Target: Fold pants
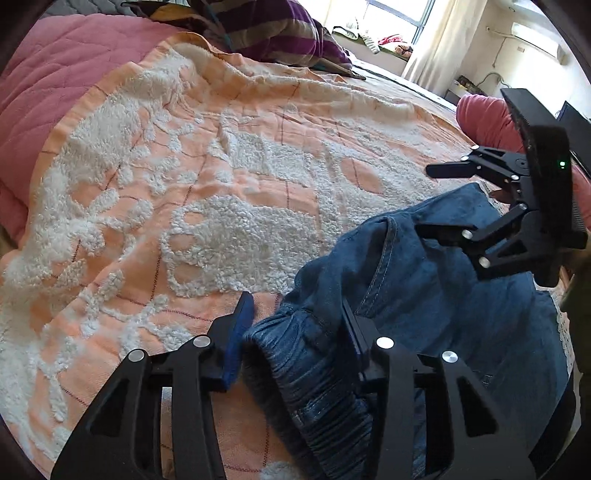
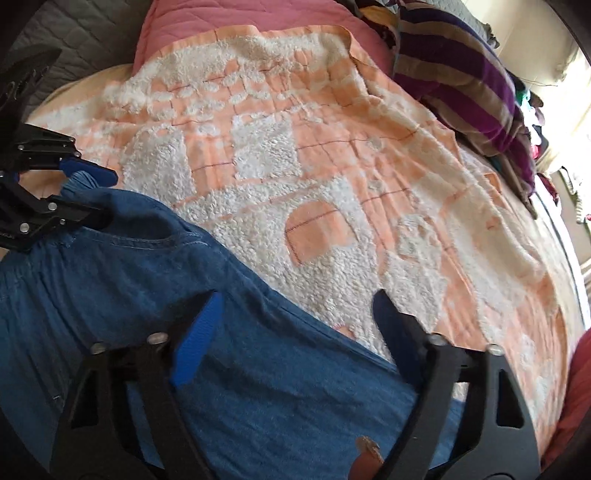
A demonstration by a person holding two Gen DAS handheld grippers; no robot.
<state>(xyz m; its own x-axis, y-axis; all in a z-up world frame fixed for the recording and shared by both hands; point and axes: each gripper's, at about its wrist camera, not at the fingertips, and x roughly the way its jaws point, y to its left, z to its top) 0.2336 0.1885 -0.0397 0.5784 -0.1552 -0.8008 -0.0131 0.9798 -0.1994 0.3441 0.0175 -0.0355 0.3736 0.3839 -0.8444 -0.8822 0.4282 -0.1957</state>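
Note:
Blue denim pants (image 1: 424, 295) lie bunched on an orange and white blanket (image 1: 221, 166). My left gripper (image 1: 295, 310) is open, its fingers straddling the elastic waistband (image 1: 295, 354). My right gripper (image 1: 428, 199) shows at the right of the left wrist view, open above the far part of the pants. In the right wrist view the pants (image 2: 221, 369) fill the lower left and my right gripper (image 2: 295, 299) is open over the denim edge. The left gripper (image 2: 99, 195) shows at the left there, open around the waistband.
A pink quilt (image 1: 55, 74) lies under the blanket. A purple striped pillow (image 1: 277, 29) sits at the far side and shows again in the right wrist view (image 2: 461, 74). A window and curtains (image 1: 424, 37) are at the far right.

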